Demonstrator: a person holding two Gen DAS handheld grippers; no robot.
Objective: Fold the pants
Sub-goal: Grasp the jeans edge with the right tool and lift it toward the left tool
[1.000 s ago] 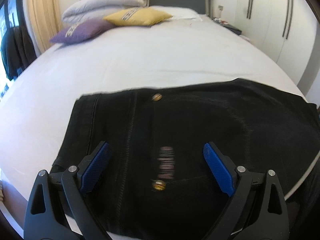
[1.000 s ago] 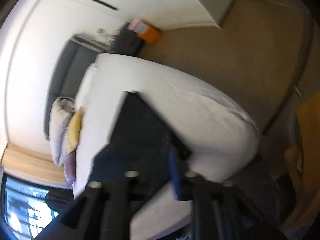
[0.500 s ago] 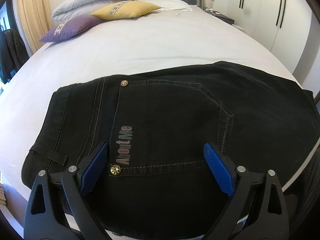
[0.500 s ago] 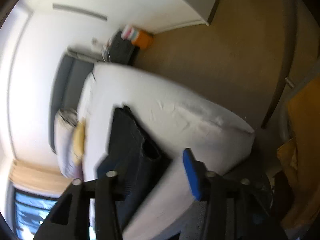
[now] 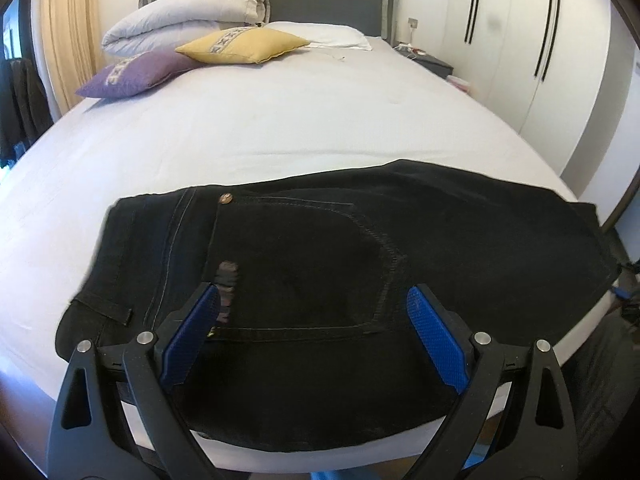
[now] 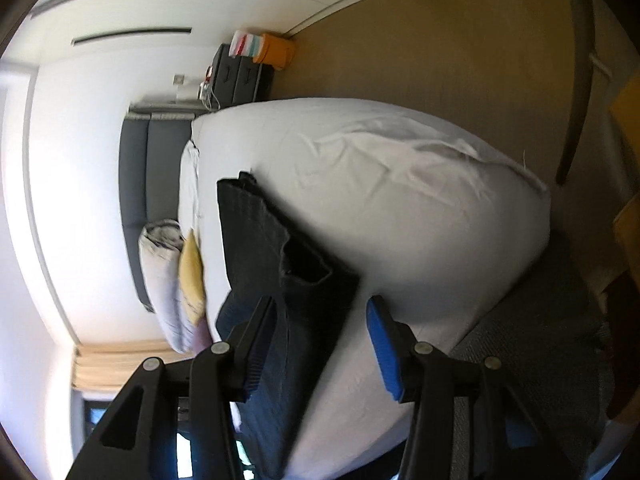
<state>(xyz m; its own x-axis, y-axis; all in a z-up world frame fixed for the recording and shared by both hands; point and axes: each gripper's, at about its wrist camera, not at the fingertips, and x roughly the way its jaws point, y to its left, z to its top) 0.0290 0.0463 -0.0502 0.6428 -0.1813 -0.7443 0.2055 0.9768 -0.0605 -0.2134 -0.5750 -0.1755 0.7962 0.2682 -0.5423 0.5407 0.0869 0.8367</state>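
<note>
Black jeans [image 5: 320,280] lie folded across the near edge of a white bed [image 5: 280,120], waistband to the left, back pocket up. My left gripper [image 5: 312,336] hovers just above the pocket area, open and empty, blue pads [image 5: 188,336] wide apart. In the right wrist view the scene is rolled sideways: the jeans [image 6: 264,248] lie on the bed's corner [image 6: 400,200], their leg ends facing me. My right gripper [image 6: 320,344] is open and empty, its fingers either side of the folded leg end, close to it.
A folded duvet [image 5: 188,16], a yellow cushion [image 5: 244,44] and a purple cushion [image 5: 136,74] sit at the headboard. White wardrobes [image 5: 540,60] stand right of the bed. A dark nightstand [image 6: 240,76] and an orange box [image 6: 276,50] are by the far wall. Brown floor surrounds the bed.
My left gripper has pulled back and risen, so the jeans sit lower and farther in view. My right gripper has swung toward the leg ends, staying open.
</note>
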